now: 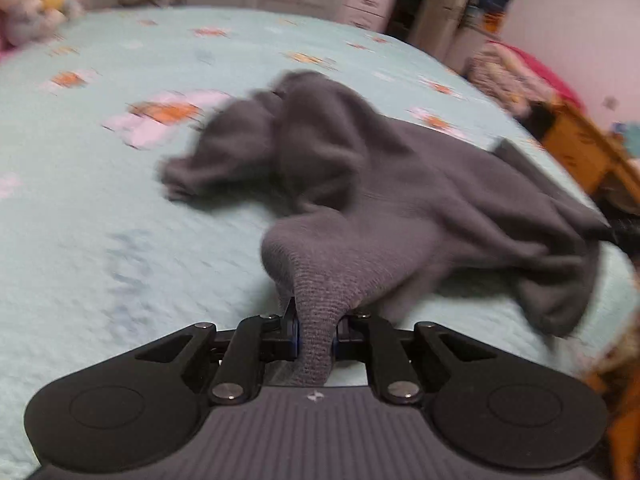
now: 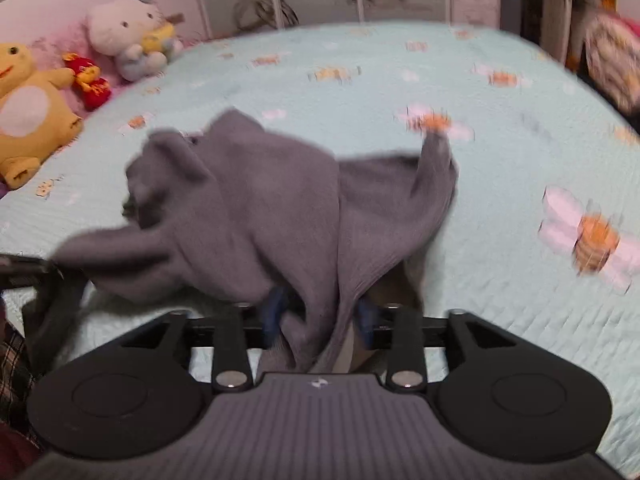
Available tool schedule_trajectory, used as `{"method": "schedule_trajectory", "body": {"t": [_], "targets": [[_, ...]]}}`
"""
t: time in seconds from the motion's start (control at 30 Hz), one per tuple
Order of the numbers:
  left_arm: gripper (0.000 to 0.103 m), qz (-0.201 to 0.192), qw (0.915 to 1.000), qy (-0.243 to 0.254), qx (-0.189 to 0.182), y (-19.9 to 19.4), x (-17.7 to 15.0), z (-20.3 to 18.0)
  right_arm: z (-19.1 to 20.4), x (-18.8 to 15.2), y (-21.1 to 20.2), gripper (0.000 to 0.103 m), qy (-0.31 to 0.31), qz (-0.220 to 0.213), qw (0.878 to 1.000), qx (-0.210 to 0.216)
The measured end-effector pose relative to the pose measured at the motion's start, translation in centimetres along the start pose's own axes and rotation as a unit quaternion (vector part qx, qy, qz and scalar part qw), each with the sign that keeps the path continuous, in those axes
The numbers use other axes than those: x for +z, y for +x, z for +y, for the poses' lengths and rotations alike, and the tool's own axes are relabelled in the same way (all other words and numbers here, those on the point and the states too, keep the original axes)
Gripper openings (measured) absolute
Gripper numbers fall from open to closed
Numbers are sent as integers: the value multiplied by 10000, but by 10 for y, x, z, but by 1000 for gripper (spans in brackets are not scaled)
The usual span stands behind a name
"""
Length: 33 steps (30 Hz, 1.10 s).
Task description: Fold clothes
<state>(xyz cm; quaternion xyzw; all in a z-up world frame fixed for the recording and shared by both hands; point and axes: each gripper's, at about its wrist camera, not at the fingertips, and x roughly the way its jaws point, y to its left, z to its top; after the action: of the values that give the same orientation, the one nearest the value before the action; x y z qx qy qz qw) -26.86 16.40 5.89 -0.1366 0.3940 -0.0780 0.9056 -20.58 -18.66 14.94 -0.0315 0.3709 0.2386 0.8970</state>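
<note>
1. The grey sweater point(image 1: 372, 184) lies rumpled at mid-frame on the pale-green bed point(image 1: 120, 220).
2. The left gripper point(image 1: 316, 336) has its jaws clamped on a ribbed fold.
3. The right gripper point(image 2: 320, 320) has its jaws parted, with cloth draped loosely between them.

A bed point(image 2: 500, 184) under a pale mint quilt printed with bees carries a grey knit garment point(image 2: 260, 208) — bunched and rumpled near the middle, part of it lifted off the quilt. Along the far left edge sit plush toys — a white one point(image 2: 128, 28), a yellow one point(image 2: 28, 116) and a small red doll point(image 2: 88, 80).
</note>
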Motion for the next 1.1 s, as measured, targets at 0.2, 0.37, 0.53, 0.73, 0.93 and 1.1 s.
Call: {"method": "schedule_trajectory", "body": {"t": [0.2, 0.37, 0.53, 0.73, 0.93, 1.1], "targets": [[13, -34, 9841, 637, -1655, 26, 10, -63, 33, 32, -1, 67, -130, -494, 9968, 622], [13, -295, 9664, 1507, -2060, 28, 0, -114, 71, 53, 56, 67, -289, -188, 9910, 1297], [13, -217, 9698, 1342, -2024, 35, -9, -106, 124, 80, 101, 71, -1007, 325, 9715, 2121], [13, -308, 9673, 1638, -1913, 38, -10, -120, 192, 80, 147, 74, -2276, 826, 9582, 1526], [13, -107, 9673, 1673, -1903, 52, -14, -124, 203, 67, 173, 57, -2624, 1131, 9543, 877], [13, 95, 9678, 1646, -1904, 65, -17, -126, 164, 59, 168, 10, -2115, 961, 9707, 613]]}}
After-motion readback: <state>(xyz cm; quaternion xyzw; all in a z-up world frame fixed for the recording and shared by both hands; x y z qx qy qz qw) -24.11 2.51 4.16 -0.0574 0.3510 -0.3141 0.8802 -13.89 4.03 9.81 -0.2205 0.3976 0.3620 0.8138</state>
